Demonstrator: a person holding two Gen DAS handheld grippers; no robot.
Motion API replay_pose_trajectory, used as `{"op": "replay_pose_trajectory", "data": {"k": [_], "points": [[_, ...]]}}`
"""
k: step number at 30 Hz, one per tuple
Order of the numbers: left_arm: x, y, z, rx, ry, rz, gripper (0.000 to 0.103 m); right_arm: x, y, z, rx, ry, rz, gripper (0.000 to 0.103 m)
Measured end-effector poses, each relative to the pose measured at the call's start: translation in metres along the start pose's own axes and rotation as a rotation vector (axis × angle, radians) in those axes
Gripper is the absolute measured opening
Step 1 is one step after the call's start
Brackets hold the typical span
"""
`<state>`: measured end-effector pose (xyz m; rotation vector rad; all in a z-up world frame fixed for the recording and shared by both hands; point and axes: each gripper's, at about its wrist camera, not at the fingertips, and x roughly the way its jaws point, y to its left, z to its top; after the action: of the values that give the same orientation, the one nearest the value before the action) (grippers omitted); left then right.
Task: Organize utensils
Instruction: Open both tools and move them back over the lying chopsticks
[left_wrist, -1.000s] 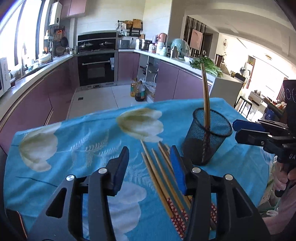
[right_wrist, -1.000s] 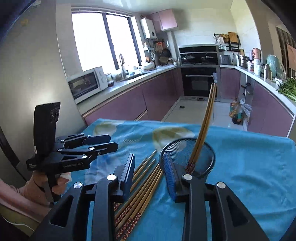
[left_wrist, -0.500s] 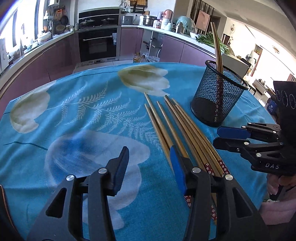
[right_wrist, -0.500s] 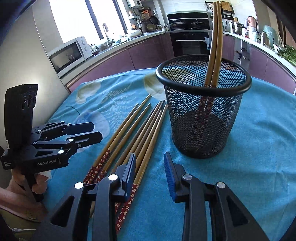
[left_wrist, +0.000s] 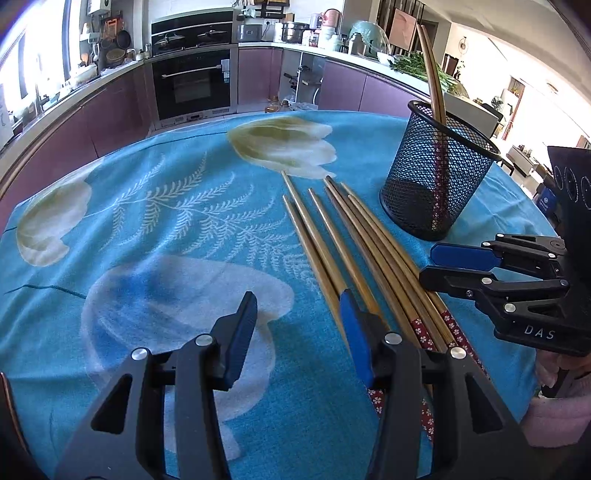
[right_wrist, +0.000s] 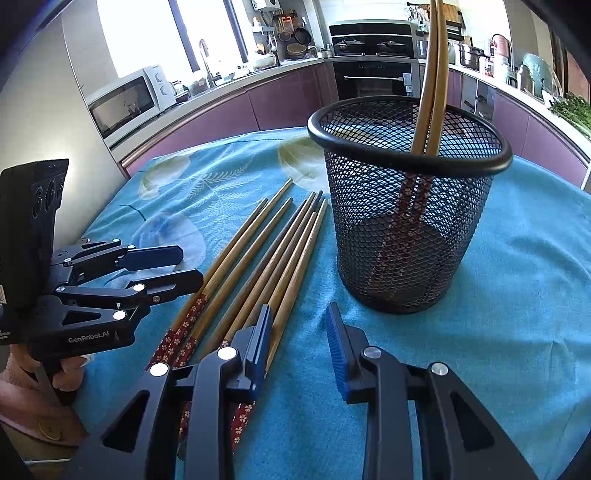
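Observation:
Several wooden chopsticks (left_wrist: 354, 251) with red flowered ends lie side by side on the blue tablecloth; they also show in the right wrist view (right_wrist: 266, 258). A black mesh cup (left_wrist: 436, 177) stands upright beside them with two chopsticks (right_wrist: 430, 74) inside; the cup also shows in the right wrist view (right_wrist: 406, 206). My left gripper (left_wrist: 299, 328) is open and empty, low over the cloth, its right finger over the leftmost chopsticks. My right gripper (right_wrist: 299, 339) is open and empty, its left finger over the chopsticks' thick ends, just in front of the cup.
The table carries a blue floral cloth (left_wrist: 147, 221). Its edge falls off behind the cup and at the left. Kitchen counters, an oven (left_wrist: 195, 85) and a microwave (right_wrist: 129, 99) stand beyond the table.
Both grippers have come down and closer to the loose chopsticks on the cloth. Both stay open. The cup and chopsticks have not moved.

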<state>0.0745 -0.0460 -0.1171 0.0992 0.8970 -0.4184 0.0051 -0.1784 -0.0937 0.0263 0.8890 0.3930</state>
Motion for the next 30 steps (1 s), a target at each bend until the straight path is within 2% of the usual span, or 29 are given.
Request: {"op": "replay_pose_trajectory", "data": {"k": [3, 5, 10, 17, 27, 30], "points": [[0.002, 0.0, 0.0, -0.001, 0.003, 0.009, 0.048, 0.0, 0.001, 0.0, -0.008, 0.002, -0.012, 0.028], [0.003, -0.001, 0.001, 0.003, 0.003, 0.021, 0.048, -0.002, 0.0, 0.0, -0.011, 0.003, -0.025, 0.025], [0.003, -0.001, 0.002, 0.016, 0.018, 0.053, 0.042, 0.0, 0.0, 0.001, -0.011, 0.01, -0.037, 0.024], [0.001, -0.004, 0.006, 0.021, -0.001, 0.016, 0.044, 0.005, 0.003, 0.004, -0.02, 0.009, -0.056, 0.024], [0.011, -0.003, 0.009, 0.023, 0.021, 0.009, 0.043, 0.006, 0.003, 0.004, -0.019, 0.007, -0.057, 0.023], [0.016, -0.008, 0.01, 0.046, 0.032, 0.031, 0.043, 0.007, 0.004, 0.005, -0.02, 0.004, -0.061, 0.023]]}}
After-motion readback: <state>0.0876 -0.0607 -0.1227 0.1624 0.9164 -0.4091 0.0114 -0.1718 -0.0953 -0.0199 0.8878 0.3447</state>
